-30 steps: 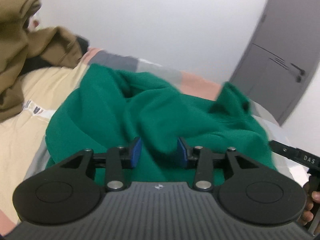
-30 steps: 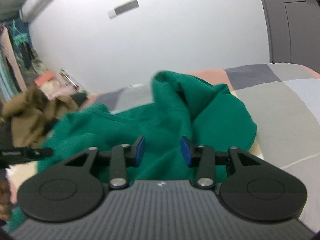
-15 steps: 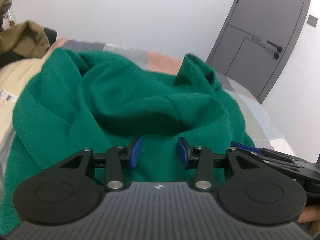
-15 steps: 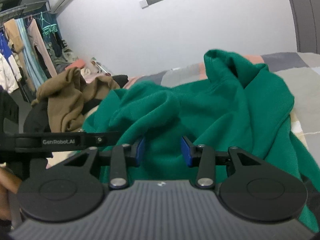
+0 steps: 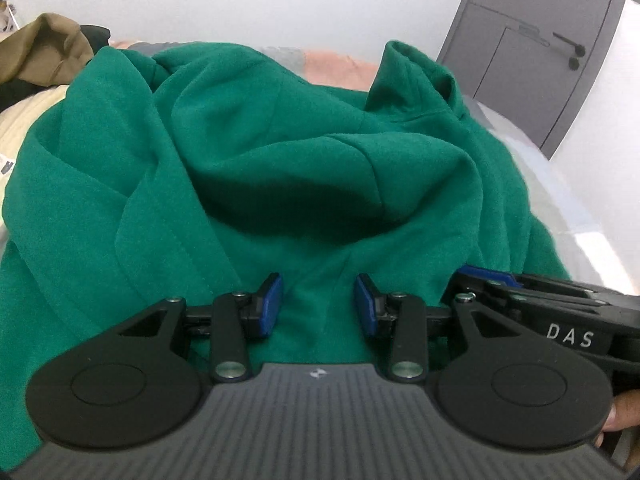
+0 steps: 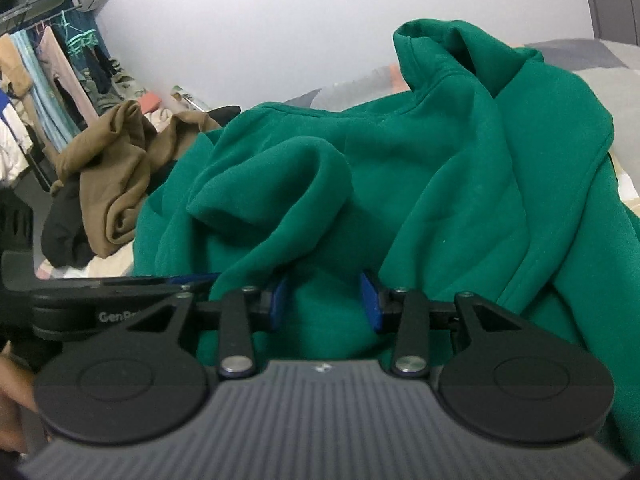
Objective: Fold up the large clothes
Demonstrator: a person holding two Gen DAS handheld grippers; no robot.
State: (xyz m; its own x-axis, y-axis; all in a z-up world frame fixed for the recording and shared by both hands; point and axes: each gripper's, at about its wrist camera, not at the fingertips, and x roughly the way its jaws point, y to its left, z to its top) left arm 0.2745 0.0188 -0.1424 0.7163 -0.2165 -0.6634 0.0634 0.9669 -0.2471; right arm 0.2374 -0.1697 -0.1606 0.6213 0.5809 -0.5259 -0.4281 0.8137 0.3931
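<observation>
Left wrist view first: to the far left of your left gripper (image 5: 318, 304) a brown garment (image 5: 44, 50) lies heaped on the bed (image 5: 18, 120), well apart from the fingers. Straight ahead, a large green sweatshirt (image 5: 280, 152) fills most of the scene, bunched in thick folds, with one cuffed end standing up beyond the gripper to the right. Your left gripper is released, its blue pads (image 5: 270, 304) spread apart with green fabric lying between and under them, not pinched. Just to the right of it, your right gripper (image 5: 486, 274) reaches in from the side, touching the sweatshirt's near edge; past it stands a grey door (image 5: 532, 52). From the right wrist view, clothes hang on a rack (image 6: 52, 64) far to the left, and the brown garment (image 6: 116, 172) sits nearer, just beside the green cloth. The left gripper (image 6: 192, 278) comes in low from the left. Your right gripper (image 6: 324, 304) is also released, blue pads (image 6: 370, 304) apart, with a rolled fold of the green sweatshirt (image 6: 420, 184) drooping just over the left pad and fabric lying loose in the gap. The sweatshirt rises ahead and spreads off to the right.
</observation>
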